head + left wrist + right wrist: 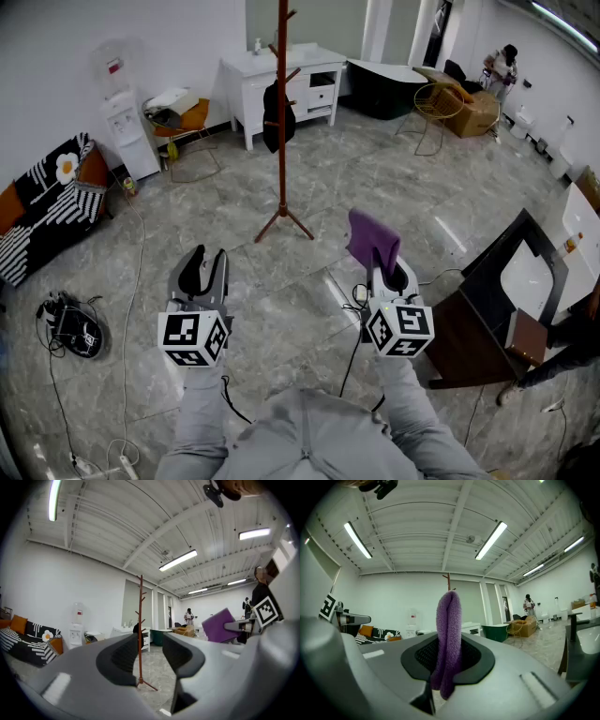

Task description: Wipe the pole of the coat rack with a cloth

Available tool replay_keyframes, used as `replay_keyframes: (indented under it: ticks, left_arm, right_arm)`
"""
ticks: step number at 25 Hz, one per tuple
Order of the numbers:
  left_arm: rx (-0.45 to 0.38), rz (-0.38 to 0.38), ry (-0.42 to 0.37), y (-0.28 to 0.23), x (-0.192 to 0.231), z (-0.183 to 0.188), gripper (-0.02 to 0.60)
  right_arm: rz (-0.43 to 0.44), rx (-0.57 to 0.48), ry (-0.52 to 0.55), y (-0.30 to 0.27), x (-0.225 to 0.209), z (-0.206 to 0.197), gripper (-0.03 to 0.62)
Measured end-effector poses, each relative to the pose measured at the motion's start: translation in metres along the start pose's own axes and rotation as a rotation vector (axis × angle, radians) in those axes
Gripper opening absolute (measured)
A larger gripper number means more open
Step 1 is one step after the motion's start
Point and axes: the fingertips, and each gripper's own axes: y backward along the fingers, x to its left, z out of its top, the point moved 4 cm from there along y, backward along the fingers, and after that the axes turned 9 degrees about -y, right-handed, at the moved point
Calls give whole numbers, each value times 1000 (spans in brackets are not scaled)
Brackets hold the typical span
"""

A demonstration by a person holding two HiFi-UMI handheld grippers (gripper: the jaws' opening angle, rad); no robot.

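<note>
My right gripper (387, 272) fingers pinch the purple cloth (371, 238), folded and standing upright. Left gripper (203, 265) fingers spread, empty. Coat rack (282, 122) stands on the floor (309, 178) ahead, well apart from both.

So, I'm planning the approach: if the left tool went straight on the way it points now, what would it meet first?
Probably the coat rack pole: it shows in the gap of the open left tool, with only bare floor before it. Depth is hard to judge, so it may pass just beside the pole.
</note>
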Motion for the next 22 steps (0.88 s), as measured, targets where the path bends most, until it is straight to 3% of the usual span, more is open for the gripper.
replay_keyframes:
  ticks: [22]
  left_arm:
    - [-16, -111, -37, -12, 34, -9, 167]
  right_arm:
    - [-82, -57, -13, 0, 38, -8, 57]
